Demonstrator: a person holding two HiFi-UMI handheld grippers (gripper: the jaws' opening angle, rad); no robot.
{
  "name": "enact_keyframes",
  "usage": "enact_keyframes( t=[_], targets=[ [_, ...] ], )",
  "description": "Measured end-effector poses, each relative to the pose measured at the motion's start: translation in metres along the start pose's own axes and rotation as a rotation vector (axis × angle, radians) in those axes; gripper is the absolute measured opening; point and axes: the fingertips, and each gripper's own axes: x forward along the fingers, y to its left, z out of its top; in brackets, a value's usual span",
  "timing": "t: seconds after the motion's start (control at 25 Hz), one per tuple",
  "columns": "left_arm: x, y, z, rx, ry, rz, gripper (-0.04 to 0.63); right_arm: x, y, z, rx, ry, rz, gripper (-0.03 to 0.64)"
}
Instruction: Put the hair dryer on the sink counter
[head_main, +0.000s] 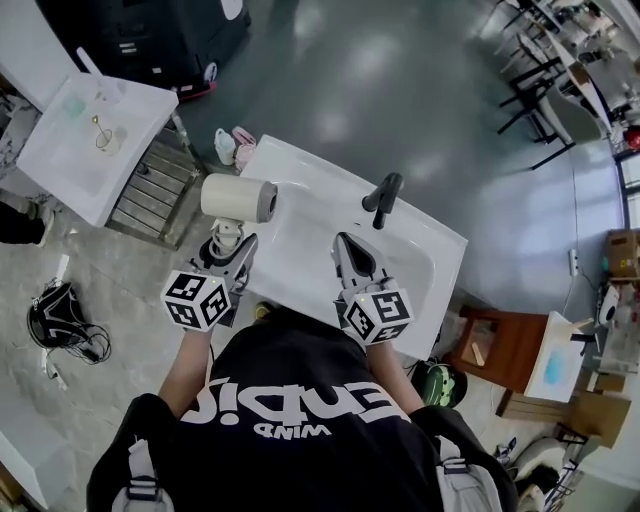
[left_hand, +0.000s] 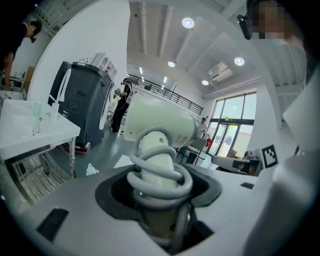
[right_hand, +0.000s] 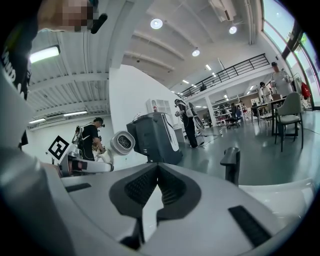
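Observation:
The cream hair dryer (head_main: 238, 197) hangs over the left end of the white sink counter (head_main: 442, 248), barrel level and handle pointing down. My left gripper (head_main: 228, 246) is shut on its handle, which has the grey cord (left_hand: 159, 176) wound around it. In the left gripper view the dryer's barrel (left_hand: 160, 122) rises just beyond the jaws. My right gripper (head_main: 351, 248) hovers over the basin, short of the black faucet (head_main: 383, 198), its jaws shut with nothing between them. From the right gripper view (right_hand: 158, 175), the dryer (right_hand: 122, 143) is seen at the left and the faucet (right_hand: 230, 164) at the right.
A second white sink (head_main: 90, 130) stands at the upper left over a metal rack. A black machine (head_main: 150, 40) is behind it. Slippers (head_main: 235, 143) lie beyond the counter, a black bag (head_main: 60, 320) on the floor at left, and a wooden chair (head_main: 500, 345) at right.

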Motion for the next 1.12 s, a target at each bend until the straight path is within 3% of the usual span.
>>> enact_keyframes(
  t=[0.76, 1.12],
  targets=[
    [0.064, 0.018, -0.013, 0.023, 0.119, -0.043, 0.259, 0.004, -0.020, 0.009, 0.021, -0.027, -0.054, 0.014],
    [0.090, 0.035, -0.027, 0.048, 0.195, -0.050, 0.259, 0.009, -0.017, 0.009, 0.013, -0.013, -0.032, 0.014]
  ],
)
